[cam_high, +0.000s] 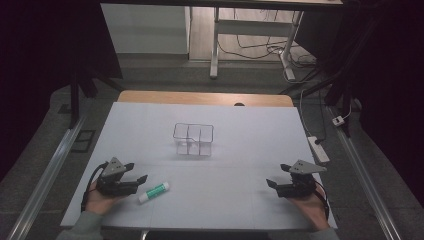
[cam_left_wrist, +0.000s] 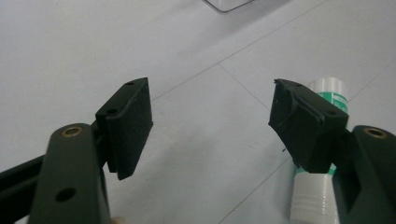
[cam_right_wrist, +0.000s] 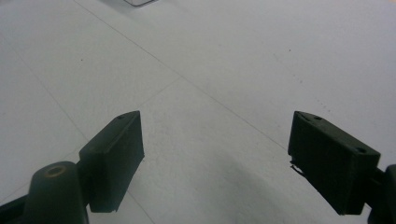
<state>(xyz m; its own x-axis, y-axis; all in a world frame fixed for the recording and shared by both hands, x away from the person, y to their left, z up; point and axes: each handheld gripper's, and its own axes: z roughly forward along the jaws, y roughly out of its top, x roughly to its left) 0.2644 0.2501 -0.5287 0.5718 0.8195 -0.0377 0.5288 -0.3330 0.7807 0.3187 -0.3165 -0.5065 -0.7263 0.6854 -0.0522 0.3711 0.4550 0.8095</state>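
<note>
The left gripper (cam_high: 134, 172) rests at the near left of the white tabletop (cam_high: 240, 130), jaws spread wide with nothing between them. A white glue stick with a green label (cam_high: 154, 192) lies on its side just beside this gripper; in the left gripper view the glue stick (cam_left_wrist: 322, 140) sits partly behind one jaw. The right gripper (cam_high: 278, 175) rests at the near right, jaws likewise spread and empty. A clear compartmented container (cam_high: 194, 139) stands mid-tabletop, well apart from both grippers.

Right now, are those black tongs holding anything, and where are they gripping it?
Nothing is held. Both the left tongs and the right tongs are open and empty; the glue stick lies on the table beside the left ones.
</note>
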